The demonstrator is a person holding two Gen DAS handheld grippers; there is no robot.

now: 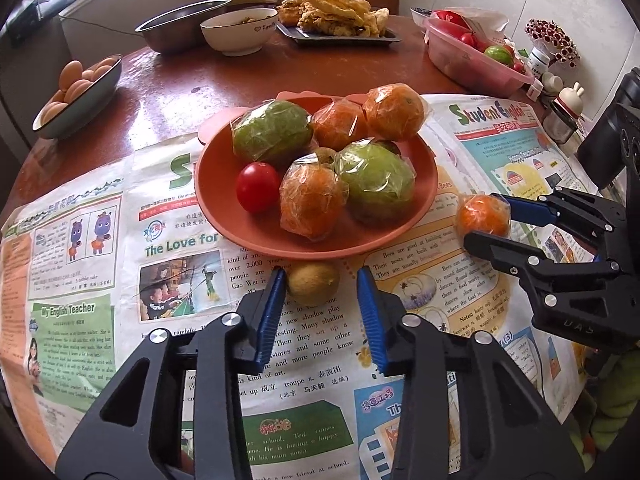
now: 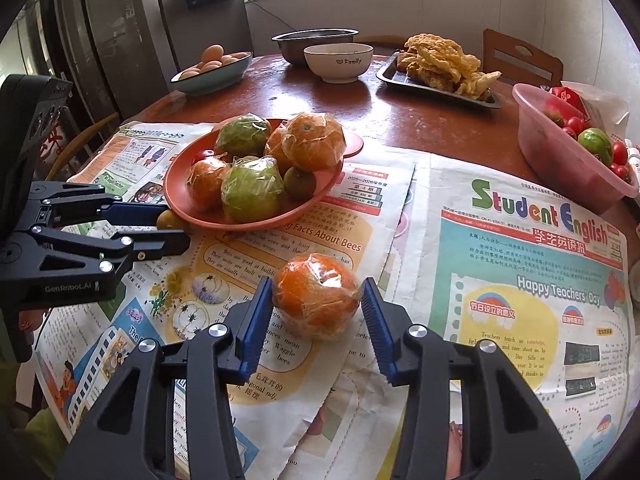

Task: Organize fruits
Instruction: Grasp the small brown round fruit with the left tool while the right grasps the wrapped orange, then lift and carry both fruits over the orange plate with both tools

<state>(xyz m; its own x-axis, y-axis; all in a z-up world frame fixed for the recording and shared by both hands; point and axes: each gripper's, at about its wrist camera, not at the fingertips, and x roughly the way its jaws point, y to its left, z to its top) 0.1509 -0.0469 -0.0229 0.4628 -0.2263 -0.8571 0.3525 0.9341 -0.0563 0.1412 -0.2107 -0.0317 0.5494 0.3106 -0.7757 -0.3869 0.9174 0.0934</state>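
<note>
An orange plate (image 1: 224,216) (image 2: 180,196) on the newspaper holds wrapped oranges, two wrapped green fruits, a red tomato (image 1: 257,187) and a small brown fruit. My left gripper (image 1: 321,276) (image 2: 176,222) is open, its jaws either side of a small yellow-brown fruit (image 1: 313,282) (image 2: 170,220) lying just in front of the plate. My right gripper (image 2: 317,290) (image 1: 486,218) is open, its jaws flanking a plastic-wrapped orange (image 2: 318,294) (image 1: 483,216) on the newspaper right of the plate, close to it but not closed.
Newspapers (image 2: 520,280) cover the near half of the brown round table (image 1: 208,76). Behind stand a bowl of eggs (image 1: 78,96), a steel bowl (image 1: 182,28), a white bowl (image 1: 240,30), a tray of fried food (image 1: 340,36) and a pink tub of tomatoes (image 2: 560,156).
</note>
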